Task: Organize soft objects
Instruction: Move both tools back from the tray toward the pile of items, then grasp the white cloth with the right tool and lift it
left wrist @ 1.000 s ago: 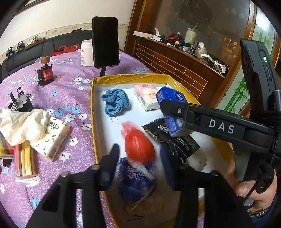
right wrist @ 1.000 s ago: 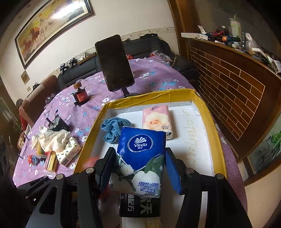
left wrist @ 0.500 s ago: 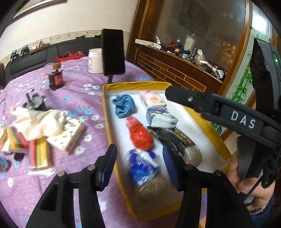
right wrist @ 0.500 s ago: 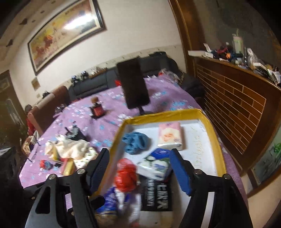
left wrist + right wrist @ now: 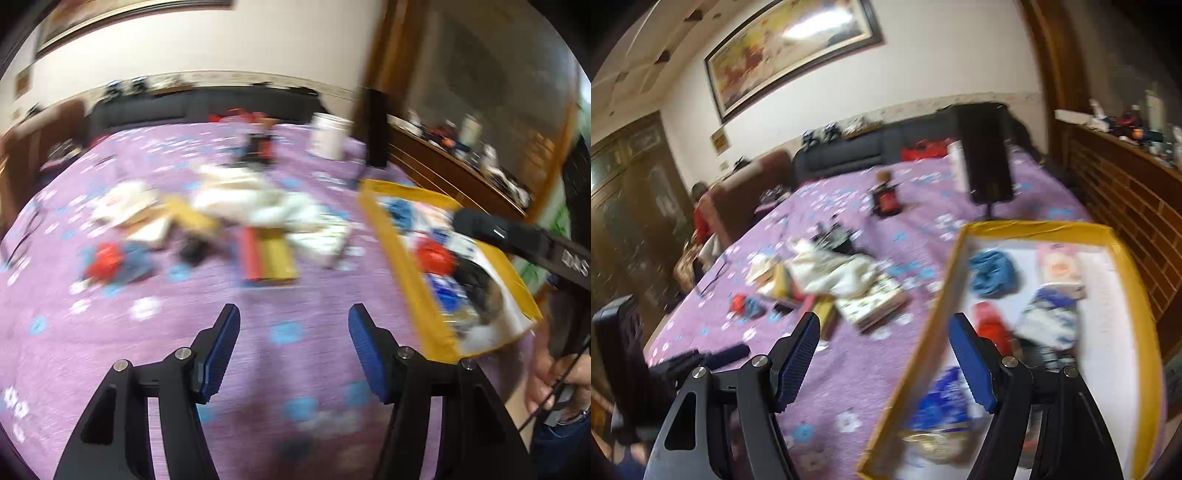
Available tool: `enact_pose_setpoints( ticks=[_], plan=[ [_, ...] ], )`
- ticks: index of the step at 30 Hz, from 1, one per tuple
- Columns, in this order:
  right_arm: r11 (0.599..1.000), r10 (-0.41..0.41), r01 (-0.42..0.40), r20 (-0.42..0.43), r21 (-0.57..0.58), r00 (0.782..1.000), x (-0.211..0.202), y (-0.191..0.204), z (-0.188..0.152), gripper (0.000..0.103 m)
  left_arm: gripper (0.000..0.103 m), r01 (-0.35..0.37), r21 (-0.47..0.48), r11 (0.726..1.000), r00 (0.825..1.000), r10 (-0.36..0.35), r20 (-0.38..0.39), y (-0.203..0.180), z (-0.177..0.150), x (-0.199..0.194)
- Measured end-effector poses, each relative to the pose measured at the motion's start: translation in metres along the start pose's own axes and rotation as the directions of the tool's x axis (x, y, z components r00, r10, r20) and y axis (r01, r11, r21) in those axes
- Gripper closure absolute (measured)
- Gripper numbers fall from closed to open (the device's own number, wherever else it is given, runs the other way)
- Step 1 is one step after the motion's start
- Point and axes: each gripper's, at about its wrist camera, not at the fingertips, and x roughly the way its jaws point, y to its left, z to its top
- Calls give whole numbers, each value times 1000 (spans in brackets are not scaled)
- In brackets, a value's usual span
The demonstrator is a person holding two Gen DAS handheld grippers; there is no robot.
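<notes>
1. The right gripper (image 5: 882, 354) stands with its jaws apart and nothing between them, above the yellow edge of the tray (image 5: 923, 332)
2. In the tray lie a blue cloth (image 5: 991, 273), a pink tissue pack (image 5: 1058, 267), a red bundle (image 5: 991, 325) and a blue-and-white tissue pack (image 5: 1047, 317)
3. On the purple tablecloth (image 5: 849, 369) left of the tray sits a white cloth (image 5: 831, 271) among blurred clutter
4. A dark phone (image 5: 986, 153) stands upright beyond the tray

We have bare purple tablecloth (image 5: 258, 354) directly ahead of the left gripper (image 5: 293, 345). Beyond it, a blurred clutter pile (image 5: 258, 221) blocks passage; the yellow-rimmed tray (image 5: 406, 266) walls off the right.
</notes>
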Motion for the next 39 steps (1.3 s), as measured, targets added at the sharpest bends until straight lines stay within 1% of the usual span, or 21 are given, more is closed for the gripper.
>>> enact_pose_setpoints(
  ticks=[3, 5, 6, 9, 10, 11, 12, 13, 16, 17, 20, 23, 25, 26, 28, 30, 31, 34, 35, 37, 39],
  plan=[
    [998, 57, -57, -63, 1, 996, 15, 10, 2, 26, 42, -110, -97, 989, 994, 111, 11, 46, 0, -3],
    [990, 136, -131, -116, 47, 984, 29, 12, 8, 26, 42, -161, -175, 971, 987, 163, -1, 76, 1, -4],
    [987, 154, -148, -138, 56, 978, 37, 14, 13, 26, 42, -185, -201, 962, 982, 188, -1, 86, 0, -4],
    [985, 170, -158, -190, 73, 967, 58, 20, 30, 26, 42, -311, -214, 926, 949, 313, -29, 104, -3, 5],
    [983, 181, -170, -202, 75, 962, 67, 23, 39, 26, 42, -289, -231, 929, 957, 283, -58, 109, -5, 9],
    [983, 178, -166, -217, 71, 960, 78, 25, 48, 26, 42, -249, -246, 937, 968, 242, -59, 111, -5, 10],
    [985, 168, -156, -227, 73, 959, 86, 26, 54, 26, 42, -240, -248, 938, 971, 234, -54, 112, -6, 9],
    [987, 159, -146, -243, 73, 957, 98, 29, 61, 26, 42, -251, -243, 937, 968, 245, -56, 112, -7, 10],
    [995, 99, -97, -284, 21, 954, 131, 39, 73, 26, 42, -220, -237, 946, 975, 204, -87, 114, -9, 14],
    [996, 92, -93, -307, 12, 947, 141, 41, 73, 26, 42, -216, -242, 946, 976, 200, -88, 115, -9, 14],
    [997, 57, -70, -359, -24, 932, 170, 51, 69, 24, 42, -201, -248, 948, 979, 188, -78, 114, -10, 12],
    [998, 28, -46, -370, -41, 929, 183, 54, 58, 25, 42, -197, -249, 948, 980, 184, -77, 114, -12, 11],
    [998, -1, -21, -349, -57, 937, 179, 54, 54, 69, 42, -192, -249, 949, 981, 178, -75, 113, -10, 12],
    [999, 12, -30, -352, -46, 936, 177, 52, 53, 94, 42, -190, -250, 949, 981, 177, -75, 113, -10, 12],
    [997, 68, -72, -326, 0, 943, 161, 48, 51, 94, 42, -188, -252, 949, 982, 174, -75, 114, -9, 12],
    [995, 93, -97, -290, 1, 952, 141, 50, 48, 96, 42, -189, -252, 949, 982, 175, -75, 114, -10, 12],
    [991, 133, -135, -271, 11, 953, 127, 53, 45, 96, 42, -189, -252, 949, 982, 175, -76, 114, -9, 12],
    [973, 226, -232, -261, 8, 938, 93, 66, 28, 96, 42, -191, -251, 949, 981, 177, -77, 114, -9, 13],
    [969, 240, -247, -256, 3, 936, 86, 69, 25, 96, 42, -193, -250, 949, 981, 179, -78, 113, -9, 13],
    [975, 213, -221, -208, -13, 954, 76, 73, 28, 96, 42, -200, -244, 949, 979, 185, -82, 112, -8, 14],
    [983, 149, -161, -126, -89, 981, 63, 77, 41, 92, 42, -207, -240, 949, 978, 192, -85, 112, -7, 14]
  ],
)
